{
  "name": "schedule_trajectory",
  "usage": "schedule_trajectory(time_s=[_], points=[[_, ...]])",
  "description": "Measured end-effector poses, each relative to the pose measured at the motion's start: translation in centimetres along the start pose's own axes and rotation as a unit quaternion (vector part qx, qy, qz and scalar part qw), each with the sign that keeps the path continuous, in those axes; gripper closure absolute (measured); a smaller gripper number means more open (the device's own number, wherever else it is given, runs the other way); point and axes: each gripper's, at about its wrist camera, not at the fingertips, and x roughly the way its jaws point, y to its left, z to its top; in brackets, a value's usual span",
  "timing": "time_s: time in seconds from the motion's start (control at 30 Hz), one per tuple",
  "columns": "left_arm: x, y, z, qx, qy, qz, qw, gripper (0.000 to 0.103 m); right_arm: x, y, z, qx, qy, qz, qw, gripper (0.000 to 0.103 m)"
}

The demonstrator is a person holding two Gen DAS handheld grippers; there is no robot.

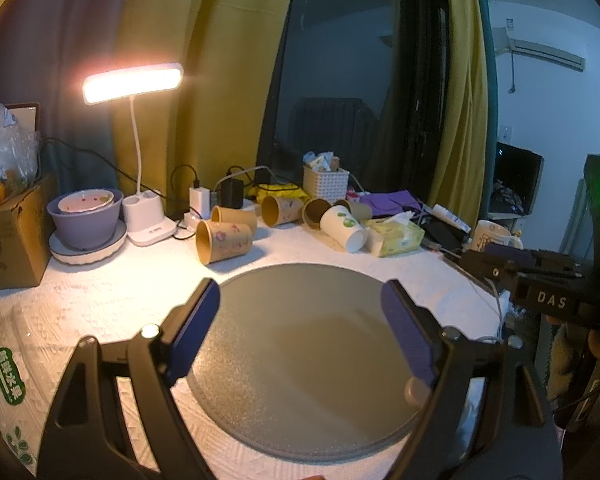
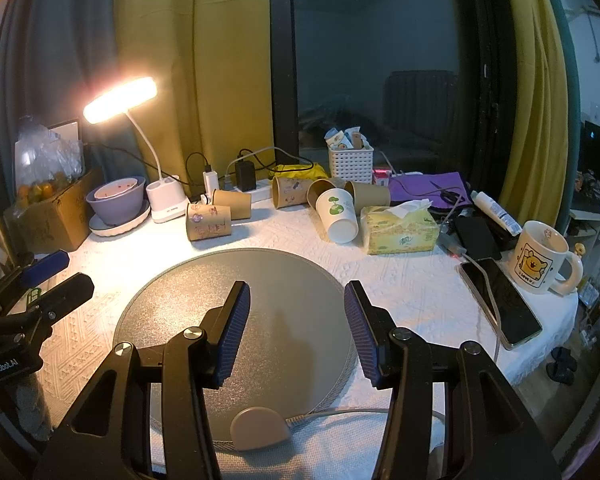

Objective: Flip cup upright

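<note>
Several paper cups lie on their sides at the back of the table. A brown cup with flower prints (image 1: 223, 241) (image 2: 208, 222) lies nearest, mouth to the left. A white cup with a green sprout (image 1: 344, 227) (image 2: 337, 216) lies tilted, its base toward me. More brown cups (image 1: 281, 210) (image 2: 290, 191) lie behind. My left gripper (image 1: 300, 300) is open and empty above a round grey mat (image 1: 300, 360). My right gripper (image 2: 296, 304) is open and empty above the same mat (image 2: 228, 292). Each gripper also shows at the edge of the other's view.
A lit desk lamp (image 2: 166, 200), purple bowl on a plate (image 2: 118, 202), cardboard box (image 2: 54, 216), power strip with chargers (image 2: 244, 184), white basket (image 2: 351, 163), tissue pack (image 2: 400, 230), phone (image 2: 500, 300) and mug (image 2: 540, 256) crowd the table's back and right.
</note>
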Motion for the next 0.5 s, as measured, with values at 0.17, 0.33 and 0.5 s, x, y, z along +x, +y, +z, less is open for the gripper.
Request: schedule_trajectory(time_s=[0.17, 0.33, 0.5], points=[[0.00, -0.06, 0.21, 0.001, 0.000, -0.001, 1.0000, 0.019, -0.03, 0.10, 0.01, 0.000, 0.000, 0.000, 1.000, 0.051], [0.03, -0.24, 0.35, 0.002, -0.001, -0.001, 1.0000, 0.019, -0.06, 0.02, 0.03, 0.000, 0.000, 0.000, 1.000, 0.051], [0.09, -0.37, 0.58, 0.003, -0.002, -0.002, 1.0000, 0.019, -0.06, -0.06, 0.03, 0.001, -0.001, 0.000, 1.000, 0.051]])
